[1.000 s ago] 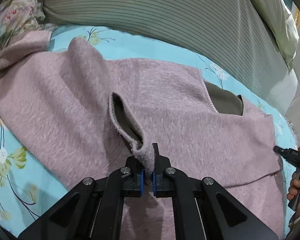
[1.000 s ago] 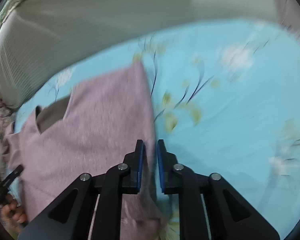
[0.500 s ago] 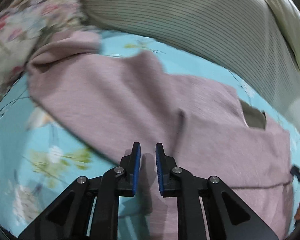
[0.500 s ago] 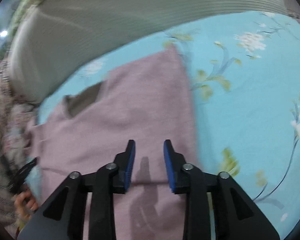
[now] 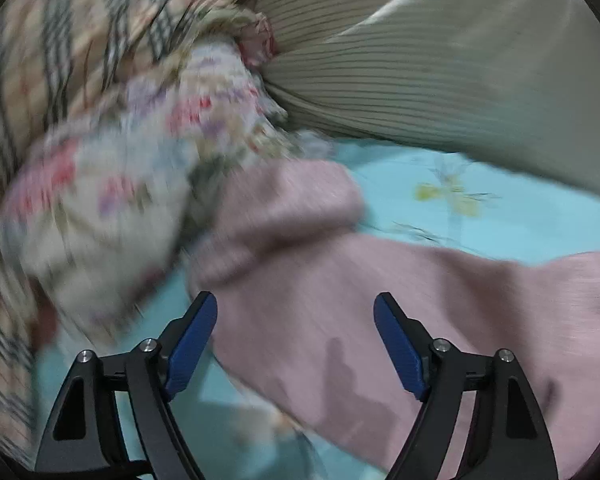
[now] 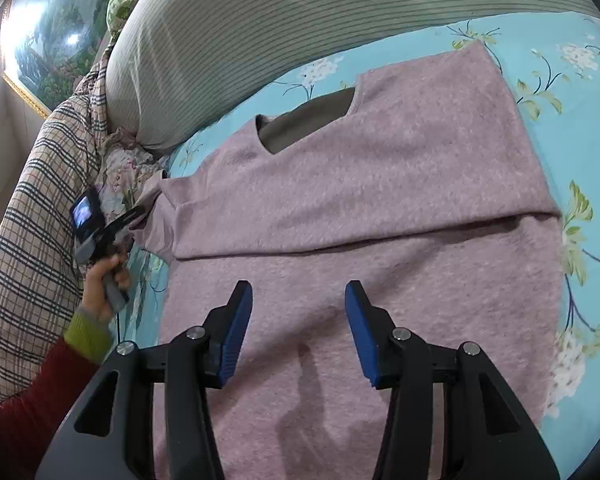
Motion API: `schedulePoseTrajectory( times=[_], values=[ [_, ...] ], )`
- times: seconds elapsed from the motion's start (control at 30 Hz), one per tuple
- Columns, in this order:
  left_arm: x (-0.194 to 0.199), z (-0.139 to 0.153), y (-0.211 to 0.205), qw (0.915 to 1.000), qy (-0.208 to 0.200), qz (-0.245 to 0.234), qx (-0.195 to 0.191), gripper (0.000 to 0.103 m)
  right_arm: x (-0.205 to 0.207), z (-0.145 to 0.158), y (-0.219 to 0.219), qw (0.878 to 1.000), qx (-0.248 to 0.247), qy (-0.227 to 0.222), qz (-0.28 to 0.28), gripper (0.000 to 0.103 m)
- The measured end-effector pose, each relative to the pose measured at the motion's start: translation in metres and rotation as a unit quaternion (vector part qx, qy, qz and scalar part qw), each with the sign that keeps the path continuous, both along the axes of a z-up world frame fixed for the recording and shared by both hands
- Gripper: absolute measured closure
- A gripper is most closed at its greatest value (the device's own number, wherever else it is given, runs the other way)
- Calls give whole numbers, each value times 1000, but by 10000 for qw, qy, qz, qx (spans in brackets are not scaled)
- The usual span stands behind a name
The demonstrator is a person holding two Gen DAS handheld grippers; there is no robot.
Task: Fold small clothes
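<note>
The left tongs (image 5: 295,326) are being carried wide apart over the outstretched sleeve (image 5: 284,216) of a mauve knitted sweater (image 6: 380,208); their jaws have just been opening, and the fold of knit that was being pinched a second ago is no longer being held, nothing being pressed by the blue pads. The right tongs (image 6: 299,312) are being held about half open above the lower body of the same garment, their jaws likewise having just been opening, and only flat fabric is being seen beneath the gap, none of it gripped. One fold is judged to have been laid and released, since a straight crease is being shown across the sweater's middle in the right wrist view, so that the left sleeve is probably being approached for the next tuck. Both tools are being angled steeply downward at the bed (image 6: 572,92), whose turquoise floral sheet is being covered by the garment from the near hem to the dark-lined neck opening. At the far left, the left hand (image 6: 102,284) is being seen wrapped round its tool's handle, a red sleeve with a green cuff trailing behind it. Beyond, a floral cloth (image 5: 112,200), a plaid quilt (image 6: 36,216) and a ribbed pillow (image 6: 228,40) are being crowded against the sweater's far edge.
</note>
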State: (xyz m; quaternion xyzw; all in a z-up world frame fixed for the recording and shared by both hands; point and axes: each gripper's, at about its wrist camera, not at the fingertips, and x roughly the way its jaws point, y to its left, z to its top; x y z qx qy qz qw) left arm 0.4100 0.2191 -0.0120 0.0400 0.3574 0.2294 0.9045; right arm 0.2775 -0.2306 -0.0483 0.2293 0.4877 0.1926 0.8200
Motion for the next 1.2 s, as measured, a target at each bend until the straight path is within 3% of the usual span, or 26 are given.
schedulePoseTrajectory(
  times=[0.13,0.23,0.37,0.4,0.47,0.5,0.67,0.77,0.9,1.1,1.2],
  values=[
    [36,-16,12,9960,514,23,733,20,4,1,5,9999,11,58,-112,53],
    [57,-32,16,9916,836,-19,991,20,7,0,7,9998,49,98,-172,53],
    [73,-37,23,9920,794,26,986,20,10,-1,13,9998,39,129,-124,53],
    [76,-35,27,9934,740,56,878,28,11,-2,15,9998,54,148,-107,53],
    [82,-31,38,9970,671,21,379,67,10,-3,18,9998,65,166,-72,53],
    [84,-31,45,9976,696,-39,1,99,9,-3,19,9998,70,162,-50,53],
    [57,-10,62,9929,47,-156,-1174,99,1,4,25,9999,130,40,90,53],
    [21,12,59,9813,-396,-392,-1840,99,-3,7,24,9998,151,-10,105,53],
    [-30,42,22,9597,-844,-917,-2519,99,-8,7,21,9998,207,-34,32,53],
    [-73,67,-79,9223,-1024,-1892,-3209,99,-15,8,11,9997,220,-58,-63,53],
    [-87,68,-142,9078,-1005,-2380,-3304,99,-17,9,0,9995,225,-98,-187,53]
  ],
)
